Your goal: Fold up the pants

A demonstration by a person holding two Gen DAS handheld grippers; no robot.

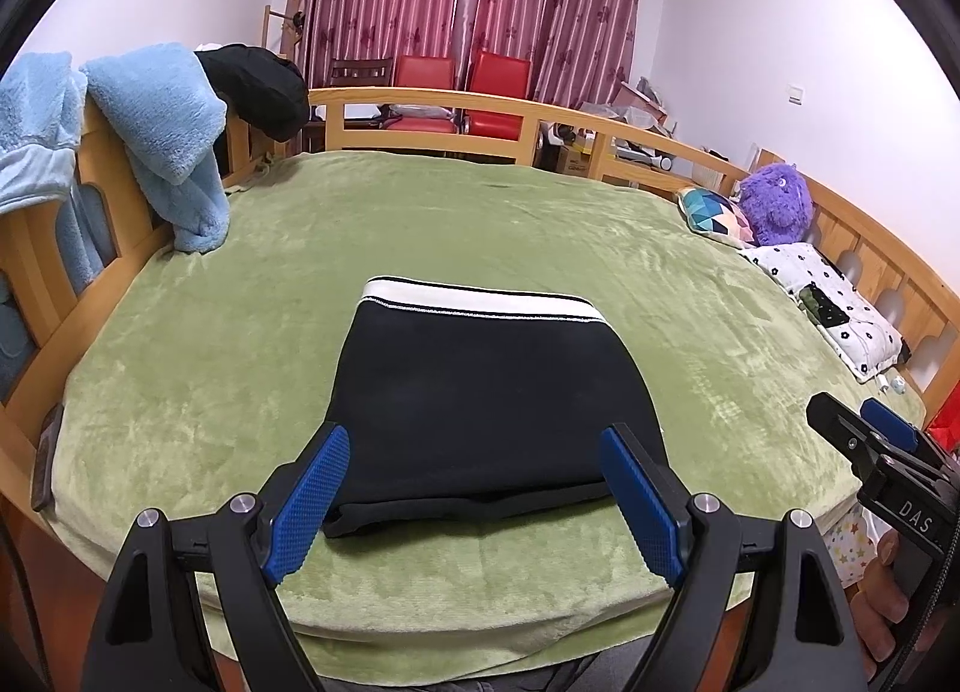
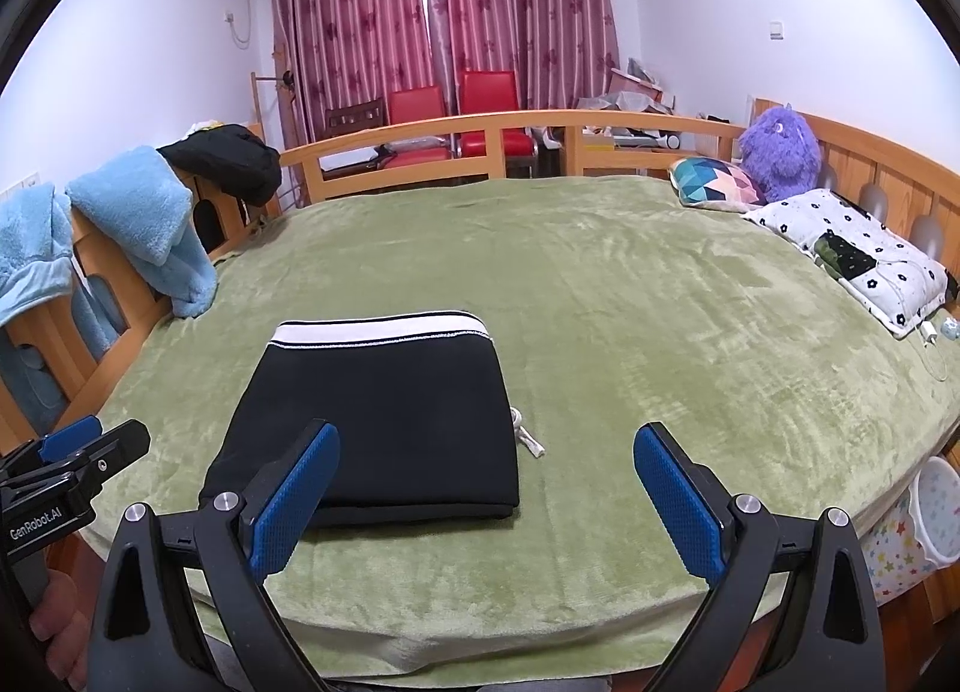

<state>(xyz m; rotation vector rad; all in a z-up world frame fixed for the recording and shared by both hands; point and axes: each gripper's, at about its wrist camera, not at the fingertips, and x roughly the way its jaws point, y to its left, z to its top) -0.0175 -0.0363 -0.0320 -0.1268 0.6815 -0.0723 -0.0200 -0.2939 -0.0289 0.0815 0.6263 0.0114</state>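
The black pants (image 1: pixel 492 398) with a white waistband lie folded into a compact rectangle on the green bed cover (image 1: pixel 420 224); they also show in the right wrist view (image 2: pixel 384 416), with a white drawstring (image 2: pixel 528 437) poking out at their right side. My left gripper (image 1: pixel 474 452) is open and empty, its blue fingers either side of the fold's near edge, above it. My right gripper (image 2: pixel 486 452) is open and empty, just right of the pants. Each gripper shows at the edge of the other's view, the right (image 1: pixel 864 428) and the left (image 2: pixel 90 443).
A wooden bed rail (image 1: pixel 456 104) runs around the bed. Blue fleece (image 1: pixel 162 134) and a black garment (image 1: pixel 258 86) hang on the left rail. A purple plush toy (image 2: pixel 780 152), a patterned cushion (image 2: pixel 714 182) and a dotted pillow (image 2: pixel 864 254) lie at the right. Red chairs (image 2: pixel 456 116) stand beyond.
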